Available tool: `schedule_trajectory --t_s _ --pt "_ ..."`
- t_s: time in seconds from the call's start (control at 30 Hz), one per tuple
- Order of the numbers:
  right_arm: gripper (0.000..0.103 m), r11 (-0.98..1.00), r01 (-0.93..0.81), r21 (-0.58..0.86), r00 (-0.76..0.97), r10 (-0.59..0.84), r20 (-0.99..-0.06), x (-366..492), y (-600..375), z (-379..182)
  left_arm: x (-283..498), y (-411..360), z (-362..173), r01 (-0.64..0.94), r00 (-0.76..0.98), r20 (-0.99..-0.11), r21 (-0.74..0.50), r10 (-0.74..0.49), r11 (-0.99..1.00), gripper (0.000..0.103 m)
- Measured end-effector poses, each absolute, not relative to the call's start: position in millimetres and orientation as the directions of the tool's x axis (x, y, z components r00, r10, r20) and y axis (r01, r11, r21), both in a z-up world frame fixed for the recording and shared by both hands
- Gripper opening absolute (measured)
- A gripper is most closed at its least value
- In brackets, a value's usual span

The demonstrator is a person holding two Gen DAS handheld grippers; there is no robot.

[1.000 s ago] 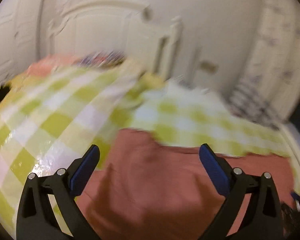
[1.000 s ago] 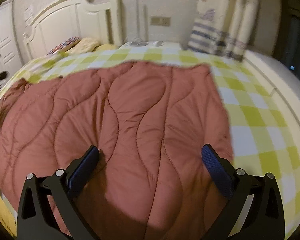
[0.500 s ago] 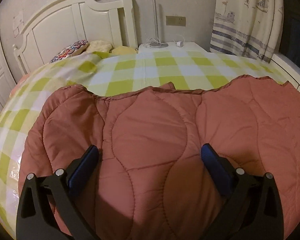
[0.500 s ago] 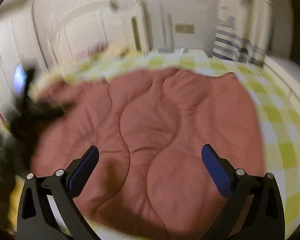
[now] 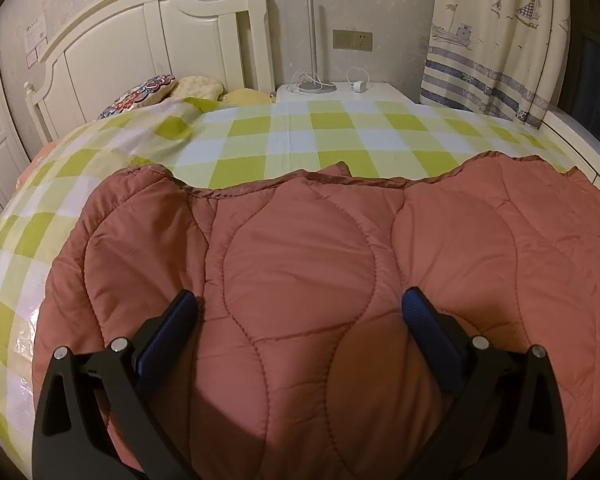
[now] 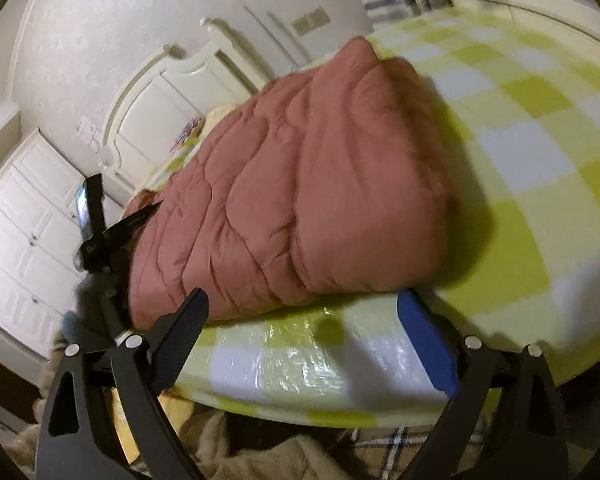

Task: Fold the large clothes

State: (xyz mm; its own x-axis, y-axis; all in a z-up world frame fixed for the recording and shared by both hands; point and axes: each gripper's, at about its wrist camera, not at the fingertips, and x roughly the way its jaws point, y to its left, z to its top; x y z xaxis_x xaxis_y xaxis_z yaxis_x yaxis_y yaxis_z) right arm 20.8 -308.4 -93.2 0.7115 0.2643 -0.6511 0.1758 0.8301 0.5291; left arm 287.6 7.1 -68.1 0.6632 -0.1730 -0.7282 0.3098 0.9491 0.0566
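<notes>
A rust-red quilted garment [image 5: 300, 264] lies spread on the bed's green and white checked sheet [image 5: 300, 136]. My left gripper [image 5: 300, 320] is open and empty, its fingers low over the garment's near part. In the right wrist view the garment [image 6: 300, 184] looks folded into a thick pile near the bed's front edge. My right gripper [image 6: 300, 320] is open and empty, just off the bed's edge in front of the garment. The other gripper's black body [image 6: 100, 236] shows at the garment's left end.
A white headboard [image 5: 148, 40] and pillows [image 5: 148, 92] stand at the bed's far end. A white nightstand [image 5: 340, 90] with a lamp stands beside a sailboat curtain [image 5: 500, 40]. White cupboards [image 6: 28, 240] are at left. Beige and plaid fabric [image 6: 300, 456] lies below the bed edge.
The left wrist view steadied over the garment. The right gripper pulled back and swung left, from over the garment to just off the bed's front edge, view tilted.
</notes>
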Motion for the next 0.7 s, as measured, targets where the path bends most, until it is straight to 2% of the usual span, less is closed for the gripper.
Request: schedule_trajectory --t_s 0.13,0.2,0.3,0.4,0.43,0.47,0.53,0.6,0.7 --pt "0.095 0.817 0.152 0.556 0.686 0.318 -0.655 53.3 -284.9 -90.9 288.7 6.8 -70.2 0.312 0.653 -0.736 0.047 -0.179 0.949 0.101" --pt "0.095 0.809 0.187 0.557 0.708 0.283 -0.647 70.5 -283.6 -89.1 288.2 6.9 -69.7 0.313 0.654 -0.735 0.049 -0.178 0.948 0.101" --pt "0.095 0.683 0.282 0.673 0.788 0.235 -0.569 86.7 -301.0 -95.0 290.1 8.1 -71.3 0.314 0.652 -0.736 0.046 -0.181 0.948 0.101" --pt "0.093 0.648 0.329 0.687 0.817 0.169 -0.551 104.6 -304.1 -92.0 289.0 7.5 -70.2 0.314 0.654 -0.735 0.048 -0.179 0.948 0.101" --pt "0.085 0.638 0.298 0.71 0.837 0.182 -0.515 109.1 -304.5 -91.0 290.3 8.7 -70.6 0.307 0.657 -0.734 0.049 -0.174 0.951 0.101" --pt "0.061 0.638 0.272 0.721 0.851 0.191 -0.49 111.3 -302.6 -91.3 291.2 10.0 -70.6 0.296 0.659 -0.733 0.047 -0.169 0.954 0.101" --pt "0.04 0.636 0.236 0.735 0.875 0.189 -0.445 104.8 -300.7 -91.3 292.1 12.2 -70.5 0.286 0.662 -0.73 0.04 -0.168 0.957 0.101" --pt "0.036 0.648 0.188 0.738 0.897 0.192 -0.398 90.2 -299.0 -84.5 289.3 7.7 -69.7 0.295 0.666 -0.728 0.058 -0.162 0.954 0.101" --pt "0.035 0.736 0.139 0.663 0.918 0.155 -0.365 54.0 -286.5 -67.1 282.7 -6.1 -61.3 0.319 0.654 -0.743 0.099 -0.143 0.943 0.101"
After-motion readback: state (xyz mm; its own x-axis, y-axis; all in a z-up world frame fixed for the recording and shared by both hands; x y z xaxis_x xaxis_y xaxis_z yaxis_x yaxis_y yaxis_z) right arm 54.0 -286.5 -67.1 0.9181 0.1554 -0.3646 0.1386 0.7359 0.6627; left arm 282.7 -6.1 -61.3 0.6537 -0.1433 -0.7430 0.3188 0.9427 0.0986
